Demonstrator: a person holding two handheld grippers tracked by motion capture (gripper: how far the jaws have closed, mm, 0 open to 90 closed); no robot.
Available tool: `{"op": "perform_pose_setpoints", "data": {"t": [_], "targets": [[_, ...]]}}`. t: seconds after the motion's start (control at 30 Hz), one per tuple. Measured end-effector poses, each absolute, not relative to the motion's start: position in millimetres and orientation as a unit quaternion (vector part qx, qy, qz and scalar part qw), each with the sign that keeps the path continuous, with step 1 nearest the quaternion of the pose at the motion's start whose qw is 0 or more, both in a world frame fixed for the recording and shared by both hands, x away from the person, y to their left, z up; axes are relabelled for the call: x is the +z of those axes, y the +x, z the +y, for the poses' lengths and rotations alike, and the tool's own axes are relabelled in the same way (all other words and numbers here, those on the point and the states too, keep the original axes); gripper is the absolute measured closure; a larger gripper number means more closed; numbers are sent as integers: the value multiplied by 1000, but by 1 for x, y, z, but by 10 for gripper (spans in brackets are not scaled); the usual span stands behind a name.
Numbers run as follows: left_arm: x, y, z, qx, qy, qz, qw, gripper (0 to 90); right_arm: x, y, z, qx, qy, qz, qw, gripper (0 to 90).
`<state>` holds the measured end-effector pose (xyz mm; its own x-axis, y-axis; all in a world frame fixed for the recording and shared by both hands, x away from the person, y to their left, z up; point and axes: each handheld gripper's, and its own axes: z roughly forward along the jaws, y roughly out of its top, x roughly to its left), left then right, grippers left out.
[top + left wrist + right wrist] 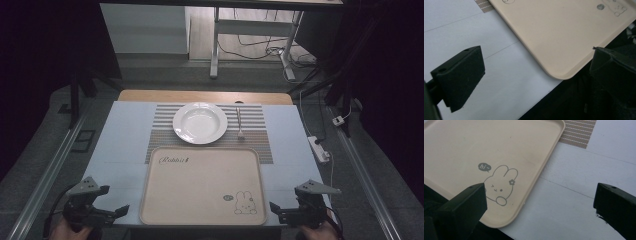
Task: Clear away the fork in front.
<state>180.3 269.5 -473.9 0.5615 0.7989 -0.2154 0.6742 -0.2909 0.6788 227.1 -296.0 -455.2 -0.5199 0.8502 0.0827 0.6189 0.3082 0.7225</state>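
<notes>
A beige tray [200, 186] with a rabbit drawing lies at the table's near edge. Behind it, a white plate [200, 122] sits on a striped placemat [260, 140], with a fork [240, 124] to its right. My left gripper [121, 210] hovers open at the tray's near-left corner [559, 72], nothing between its jaws. My right gripper [273, 208] is open beside the tray's near-right corner [504, 220], close to the rabbit print [499, 185], also holding nothing.
The white table top [125, 140] has bare strips left and right of the tray. A power strip [319, 149] lies on the floor off the right edge. Desk legs and cables [260, 50] stand beyond the far edge.
</notes>
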Motion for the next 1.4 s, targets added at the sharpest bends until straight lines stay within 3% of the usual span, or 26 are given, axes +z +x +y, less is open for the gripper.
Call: {"op": "perform_pose_setpoints", "data": {"t": [0.43,1.4], "targets": [[-474,181,269,79,803,459,371,7,-456,230,-294,359,450,806,138,0],[-475,182,269,72,804,461,368,17,-451,232,-285,374,411,816,157,0]]}}
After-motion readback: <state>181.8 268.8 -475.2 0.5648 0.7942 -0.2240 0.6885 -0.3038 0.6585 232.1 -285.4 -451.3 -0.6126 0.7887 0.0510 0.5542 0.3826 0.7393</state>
